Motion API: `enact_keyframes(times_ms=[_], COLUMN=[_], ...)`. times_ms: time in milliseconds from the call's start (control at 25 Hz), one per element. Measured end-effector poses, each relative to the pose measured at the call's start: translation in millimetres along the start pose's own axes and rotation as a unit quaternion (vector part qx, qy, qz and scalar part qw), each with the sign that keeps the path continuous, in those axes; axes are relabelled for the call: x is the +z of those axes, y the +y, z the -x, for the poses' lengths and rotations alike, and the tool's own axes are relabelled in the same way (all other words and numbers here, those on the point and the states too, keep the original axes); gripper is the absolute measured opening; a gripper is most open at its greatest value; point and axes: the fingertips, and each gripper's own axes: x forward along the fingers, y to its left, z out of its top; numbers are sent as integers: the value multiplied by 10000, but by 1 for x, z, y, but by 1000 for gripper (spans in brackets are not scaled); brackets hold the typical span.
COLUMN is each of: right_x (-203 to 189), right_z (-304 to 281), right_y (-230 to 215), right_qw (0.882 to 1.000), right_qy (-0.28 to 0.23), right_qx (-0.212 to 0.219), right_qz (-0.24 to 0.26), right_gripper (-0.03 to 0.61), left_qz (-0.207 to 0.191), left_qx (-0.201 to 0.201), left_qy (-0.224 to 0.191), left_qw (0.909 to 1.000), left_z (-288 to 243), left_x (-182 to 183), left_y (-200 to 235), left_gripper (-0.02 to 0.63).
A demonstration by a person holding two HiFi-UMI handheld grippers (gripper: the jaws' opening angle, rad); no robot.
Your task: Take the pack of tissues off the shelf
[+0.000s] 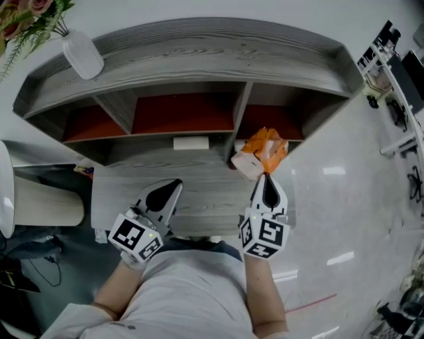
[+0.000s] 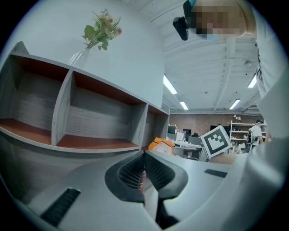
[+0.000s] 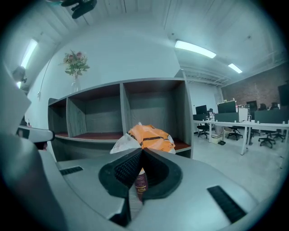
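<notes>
Tissue pack (image 1: 260,153) hangs pinched in the right gripper (image 1: 266,180), apparently clear of the shelf (image 1: 199,53). Left gripper (image 1: 171,190) is closed and empty.

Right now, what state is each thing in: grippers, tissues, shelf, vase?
Shelf: standing, three open compartments.
Vase: upright on the shelf top, flowers in it.
Tissues: held up, in front of the shelf's right compartment.
Left gripper: shut, empty.
Right gripper: shut on the tissues.
</notes>
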Motion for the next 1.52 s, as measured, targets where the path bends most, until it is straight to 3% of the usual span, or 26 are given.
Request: enact_keyframes(times_ms=[440,880,1520], right_x=[22,44,48], right_z=[17,21,21], right_y=[71,142,231], right_qw=[9976,9888,9615], right_qy=[-143,-348,-532], right_qx=[668,1437,2656], right_qz=[101,211,459], right_gripper=[18,18,18], left_qz=[24,-14,-48], left_qx=[41,444,1262], left_qy=[-149,-316,-513], left_qw=[9999,9985,9907], left_z=[18,54,125], left_x=[14,26,33], left_y=[19,45,77], left_gripper=[17,17,17])
